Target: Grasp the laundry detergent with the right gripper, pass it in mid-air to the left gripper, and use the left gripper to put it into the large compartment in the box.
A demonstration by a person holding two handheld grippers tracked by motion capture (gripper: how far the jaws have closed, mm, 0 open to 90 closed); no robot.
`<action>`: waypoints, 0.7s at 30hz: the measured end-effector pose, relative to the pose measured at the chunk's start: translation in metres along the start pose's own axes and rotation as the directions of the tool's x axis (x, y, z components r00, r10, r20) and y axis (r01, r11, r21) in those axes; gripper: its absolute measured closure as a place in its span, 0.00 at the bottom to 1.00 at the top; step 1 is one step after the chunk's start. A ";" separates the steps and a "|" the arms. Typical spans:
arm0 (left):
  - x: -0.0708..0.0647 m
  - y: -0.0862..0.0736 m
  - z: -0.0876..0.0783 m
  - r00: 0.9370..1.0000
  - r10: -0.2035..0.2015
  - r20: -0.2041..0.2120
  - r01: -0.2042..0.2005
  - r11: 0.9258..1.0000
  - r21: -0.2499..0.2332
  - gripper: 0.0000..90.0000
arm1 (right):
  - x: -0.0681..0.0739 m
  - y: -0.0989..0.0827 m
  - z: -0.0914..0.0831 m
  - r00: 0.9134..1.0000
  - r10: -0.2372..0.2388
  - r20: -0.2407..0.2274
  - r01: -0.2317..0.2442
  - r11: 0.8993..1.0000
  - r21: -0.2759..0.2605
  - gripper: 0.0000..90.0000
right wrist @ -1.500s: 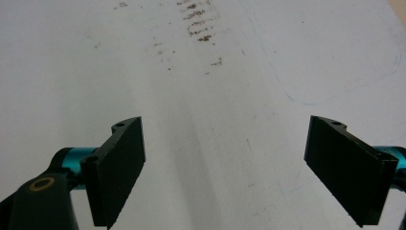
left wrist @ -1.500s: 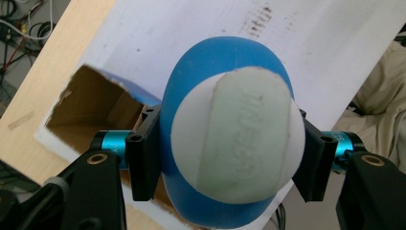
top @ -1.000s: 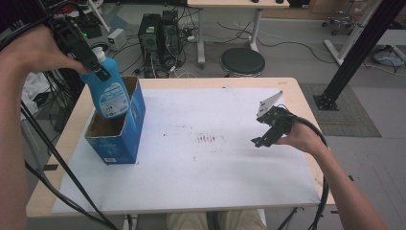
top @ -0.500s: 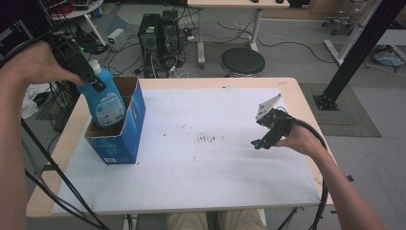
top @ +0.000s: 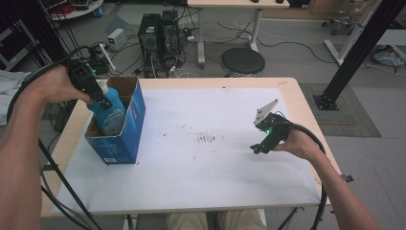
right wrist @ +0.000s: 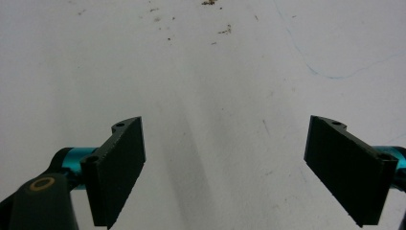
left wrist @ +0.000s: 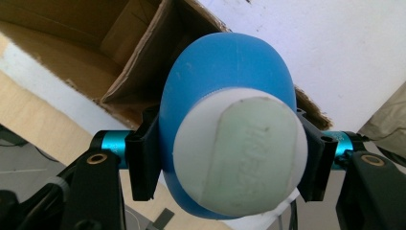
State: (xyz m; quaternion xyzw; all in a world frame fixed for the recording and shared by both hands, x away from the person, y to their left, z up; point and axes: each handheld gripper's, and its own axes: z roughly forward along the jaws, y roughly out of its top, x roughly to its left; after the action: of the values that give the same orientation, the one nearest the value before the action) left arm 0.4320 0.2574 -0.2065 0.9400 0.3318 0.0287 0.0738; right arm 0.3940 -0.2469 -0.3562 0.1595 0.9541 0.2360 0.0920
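Observation:
A blue bottle (top: 109, 111) with a white cap (left wrist: 239, 151) stands partly inside an open blue cardboard box (top: 125, 132) at the table's left side. My left gripper (top: 93, 92) is shut on the bottle's neck; in the left gripper view the bottle (left wrist: 225, 67) sits squeezed between the two black jaws, above the box's brown flaps (left wrist: 139, 62). My right gripper (top: 262, 143) hovers low over the white table cover at the right. Its jaws stand wide apart with nothing between them (right wrist: 225, 167).
A white sheet (top: 201, 148) with small dark specks covers the wooden table (top: 306, 103). Beyond the far edge stand computer towers (top: 158, 33), a round black stool (top: 242, 61) and loose cables. A black frame post (top: 356, 52) rises at the right.
My left hand has lowered the bottle from above the box down into it. The right gripper has stayed in place.

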 end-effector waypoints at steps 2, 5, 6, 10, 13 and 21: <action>-0.001 0.001 0.008 1.000 0.019 0.001 -0.019 1.000 0.016 0.42 | 0.001 -0.001 0.001 1.000 0.001 -0.003 -0.001 1.000 0.005 0.15; -0.003 0.002 0.019 0.999 0.038 -0.002 -0.038 0.999 0.027 0.42 | 0.002 -0.002 0.004 1.000 0.000 -0.004 0.000 1.000 0.008 0.15; -0.003 0.001 0.022 0.999 0.049 -0.003 -0.048 0.998 0.030 0.42 | 0.002 -0.003 0.005 1.000 0.000 -0.005 0.000 1.000 0.010 0.15; -0.004 -0.001 0.033 0.997 0.074 -0.003 -0.074 0.996 0.043 0.42 | 0.004 -0.004 0.007 1.000 -0.001 -0.007 0.001 1.000 0.017 0.15; -0.005 -0.003 0.041 0.997 0.083 0.003 -0.083 0.995 0.050 0.42 | 0.004 -0.005 0.009 1.000 0.001 -0.008 -0.001 1.000 0.017 0.15; -0.006 -0.006 0.059 0.992 0.124 0.007 -0.124 0.990 0.067 0.42 | 0.007 -0.007 0.012 1.000 0.001 -0.010 -0.001 1.000 0.022 0.15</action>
State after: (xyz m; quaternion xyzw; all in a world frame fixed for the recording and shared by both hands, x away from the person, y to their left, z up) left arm 0.4301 0.2512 -0.2658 0.9608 0.2735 0.0209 0.0408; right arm 0.3889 -0.2451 -0.3702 0.1597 0.9571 0.2263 0.0853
